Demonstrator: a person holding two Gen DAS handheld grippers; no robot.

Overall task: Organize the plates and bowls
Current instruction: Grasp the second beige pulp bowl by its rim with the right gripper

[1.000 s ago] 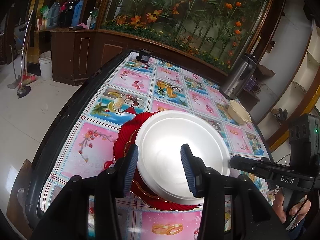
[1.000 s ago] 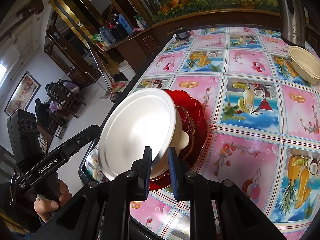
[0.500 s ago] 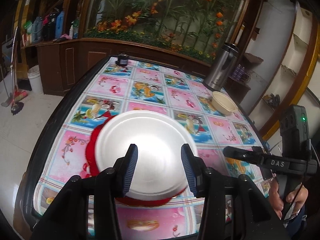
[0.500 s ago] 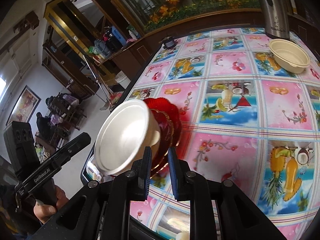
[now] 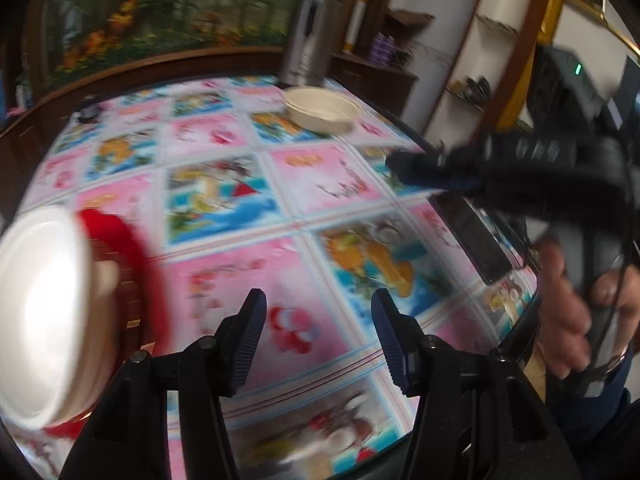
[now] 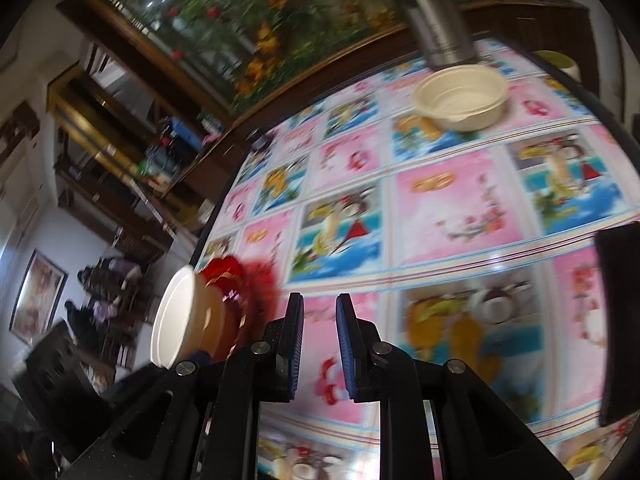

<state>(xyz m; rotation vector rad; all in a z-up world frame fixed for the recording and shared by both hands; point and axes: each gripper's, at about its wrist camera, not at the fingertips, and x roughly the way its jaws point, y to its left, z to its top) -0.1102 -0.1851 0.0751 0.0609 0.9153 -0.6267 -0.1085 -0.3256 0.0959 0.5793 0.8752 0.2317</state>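
A white foam bowl [image 5: 40, 312] rests on a red plate [image 5: 128, 280] at the far left of the blurred left wrist view. My left gripper [image 5: 318, 308] hovers over the tablecloth to the right of them, its jaws opening with nothing between. A cream bowl [image 5: 320, 110] stands at the table's far side. In the right wrist view the white bowl [image 6: 176, 320] and red plate [image 6: 248, 284] sit left of my right gripper [image 6: 319, 312], whose jaws are nearly together and empty. The cream bowl [image 6: 460, 96] lies ahead, up and to the right.
A steel flask [image 5: 308, 40] stands just behind the cream bowl. A flat black object [image 5: 476, 232] lies at the table's right edge. A hand [image 5: 568, 320] holds the right gripper above that edge. A wooden planter wall runs behind the table.
Both grippers have swung right, away from the white bowl and red plate, which slid to the left edge of each view. The left jaws have widened. The cream bowl looks nearer.
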